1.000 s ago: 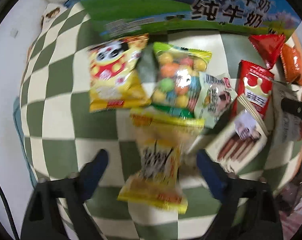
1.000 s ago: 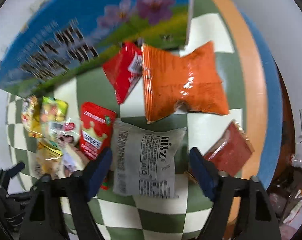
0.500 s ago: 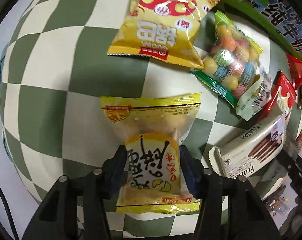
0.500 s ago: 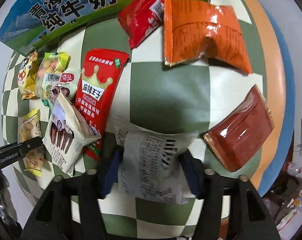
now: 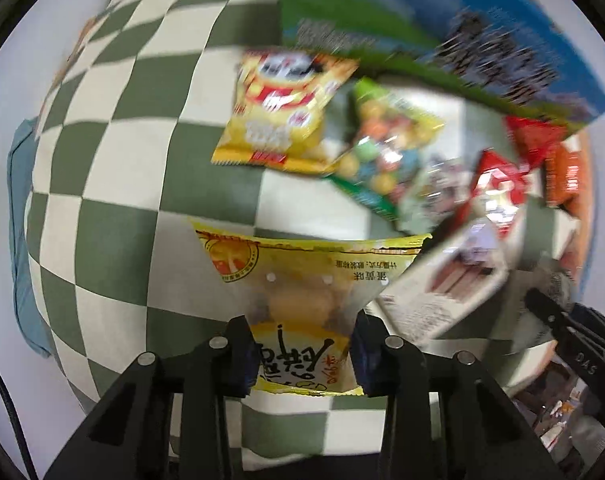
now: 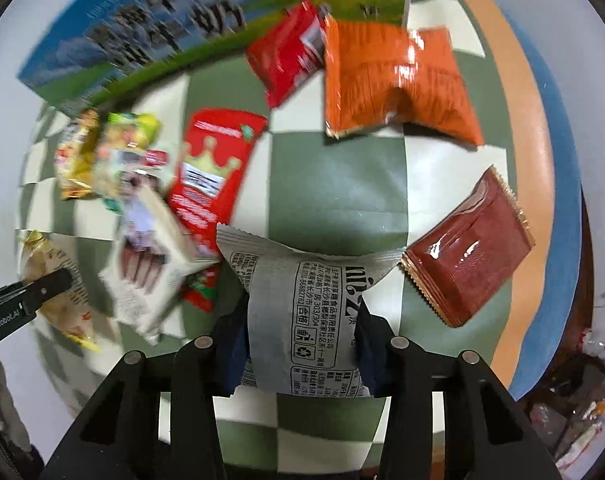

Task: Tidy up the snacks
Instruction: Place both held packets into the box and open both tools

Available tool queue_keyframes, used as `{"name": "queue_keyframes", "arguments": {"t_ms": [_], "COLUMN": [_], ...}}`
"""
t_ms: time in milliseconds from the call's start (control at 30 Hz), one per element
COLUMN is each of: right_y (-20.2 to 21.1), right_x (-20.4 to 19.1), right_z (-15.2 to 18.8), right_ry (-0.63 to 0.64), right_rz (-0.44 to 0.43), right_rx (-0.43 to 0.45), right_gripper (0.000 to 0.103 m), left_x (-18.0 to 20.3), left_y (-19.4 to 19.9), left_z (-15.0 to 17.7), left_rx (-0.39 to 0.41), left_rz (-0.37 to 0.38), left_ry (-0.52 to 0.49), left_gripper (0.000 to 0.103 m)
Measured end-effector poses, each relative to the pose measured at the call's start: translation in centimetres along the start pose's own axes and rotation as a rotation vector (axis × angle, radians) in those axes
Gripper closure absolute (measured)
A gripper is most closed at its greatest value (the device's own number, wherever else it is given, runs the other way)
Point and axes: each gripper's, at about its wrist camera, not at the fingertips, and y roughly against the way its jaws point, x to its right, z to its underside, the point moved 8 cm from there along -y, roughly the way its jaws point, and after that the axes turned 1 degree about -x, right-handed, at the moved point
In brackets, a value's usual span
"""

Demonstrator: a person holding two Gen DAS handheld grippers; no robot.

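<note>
1. The left gripper (image 5: 302,354) has its fingers (image 5: 240,354) clenched on the lower half of a yellow snack bag (image 5: 308,296). The bag's sealed top edge points away from the camera, over the green-and-cream checked cloth (image 5: 102,208) covering the desk.
2. The right gripper (image 6: 302,344) grasps a grey snack bag (image 6: 302,304) printed with black text, its fingers (image 6: 230,344) pressing in on both sides so the pack pinches at the middle.
3. Beyond the yellow snack bag lie a yellow panda-print bag (image 5: 286,116) and, just beside it to the right, a clear bag of coloured balls (image 5: 382,148). Both are blurred.
4. A white chocolate-stick pack (image 6: 150,264) lies tilted to the left of the grey snack bag, overlapping a red crown-print bag (image 6: 210,176).
5. An orange bag (image 6: 398,80) and a small red bag (image 6: 290,52) lie near the far edge, touching each other. A dark red pouch (image 6: 470,256) lies just beside the grey snack bag's right corner.
6. A blue-and-green milk carton box (image 6: 142,32) with large black characters stands along the back of the desk.
7. The desk's orange rim (image 6: 530,120) curves along the right side.
</note>
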Motion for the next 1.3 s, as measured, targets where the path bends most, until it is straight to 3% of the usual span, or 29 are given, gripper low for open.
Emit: {"name": "queue_keyframes", "arguments": {"t_ms": [133, 233, 300, 433, 567, 733, 933, 1067, 1100, 1200, 1267, 1300], "right_y": [3.8, 7.5, 10.5, 13.9, 14.1, 11.5, 6.6, 2.9, 2.4, 1.6, 1.7, 1.8], "right_x": [-0.6, -1.2, -1.4, -2.2, -3.8, -7.2, -9.3, -9.9, -9.9, -9.5, -9.1, -8.7], "right_z": [-0.7, -2.7, -5.9, -13.2, -19.7, -25.6, -27.0, -27.1, -27.1, -27.2, -27.2, -27.2], "right_ry": [-0.001, 0.001, 0.008, 0.032, 0.061, 0.103, 0.134, 0.143, 0.145, 0.137, 0.127, 0.123], "right_rz": [-0.084, -0.153, -0.185, -0.195, -0.17, -0.16, -0.138, -0.123, -0.115, -0.1, -0.106, -0.093], "right_rx": [0.03, 0.079, 0.131, 0.22, 0.249, 0.173, 0.039, -0.055, -0.07, -0.078, -0.076, -0.074], "right_gripper": [0.056, 0.056, 0.056, 0.056, 0.056, 0.056, 0.056, 0.055, 0.05, 0.009, 0.007, 0.007], "left_x": [3.1, 5.3, 4.6, 5.1, 4.4, 3.3, 2.0, 1.5, 1.3, 1.1, 1.0, 1.1], "left_y": [4.7, 8.8, 11.7, 14.6, 13.1, 9.0, 4.6, 3.5, 3.4, 3.4, 3.7, 3.8], "left_z": [-1.7, -5.3, -8.2, -15.4, -21.3, -26.4, -27.4, -27.8, -27.7, -27.3, -27.0, -26.9], "left_rx": [0.07, 0.137, 0.177, 0.225, 0.193, 0.086, -0.018, -0.041, -0.044, -0.046, -0.033, -0.028], "left_rz": [0.094, 0.16, 0.188, 0.171, 0.107, 0.029, 0.014, -0.002, -0.003, 0.003, 0.012, 0.016], "left_ry": [-0.013, -0.037, -0.049, -0.077, -0.08, -0.06, -0.044, -0.044, -0.043, -0.036, -0.023, -0.02], "left_gripper": [0.069, 0.069, 0.069, 0.069, 0.069, 0.069, 0.069, 0.069, 0.069, 0.063, 0.053, 0.04]}}
